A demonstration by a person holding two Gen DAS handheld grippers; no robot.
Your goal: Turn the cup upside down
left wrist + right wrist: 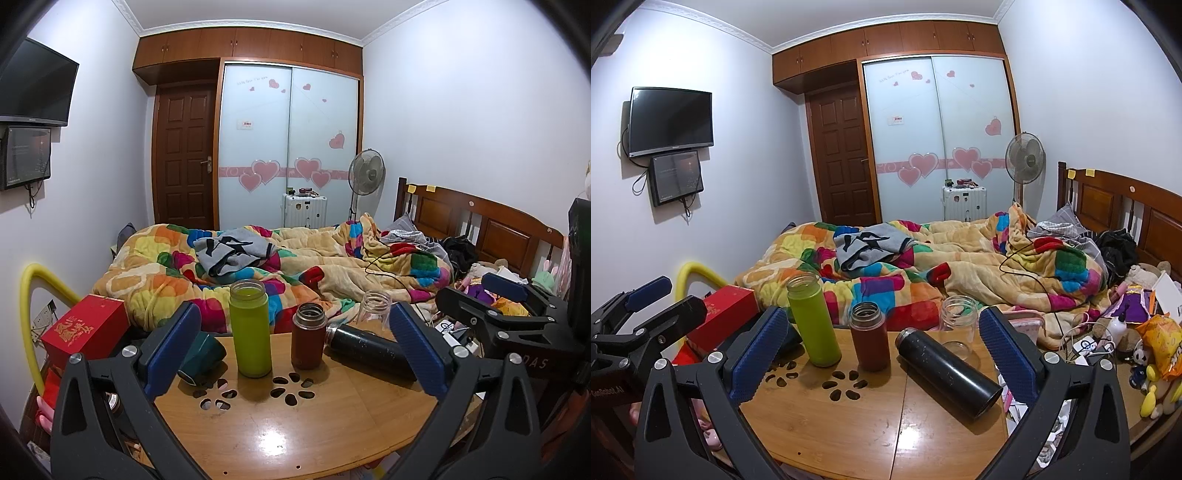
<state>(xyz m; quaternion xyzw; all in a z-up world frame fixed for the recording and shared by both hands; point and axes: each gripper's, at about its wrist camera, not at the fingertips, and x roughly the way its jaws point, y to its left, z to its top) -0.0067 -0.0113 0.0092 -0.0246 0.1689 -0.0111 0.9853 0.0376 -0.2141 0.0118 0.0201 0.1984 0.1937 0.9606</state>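
On the round wooden table point(280, 435) stand a tall green cup point(250, 328), a shorter brown-red cup point(308, 341) and a clear glass jar point(373, 314), all upright with open mouths up. A black flask point(369, 352) lies on its side. A dark green cup point(201, 356) lies tipped at the left. My left gripper point(295, 354) is open and empty, short of the cups. My right gripper point(882, 354) is open and empty; the green cup point(812, 321), brown-red cup point(870, 338), black flask point(947, 371) and jar point(956, 328) lie ahead of it.
A red box point(86, 328) and a yellow foam-covered rail point(27, 314) sit left of the table. A bed with a colourful blanket point(295, 266) lies behind it. Toys, snack bags and cables point(1137, 339) clutter the right side. The right gripper also shows at the left wrist view's right edge point(506, 314).
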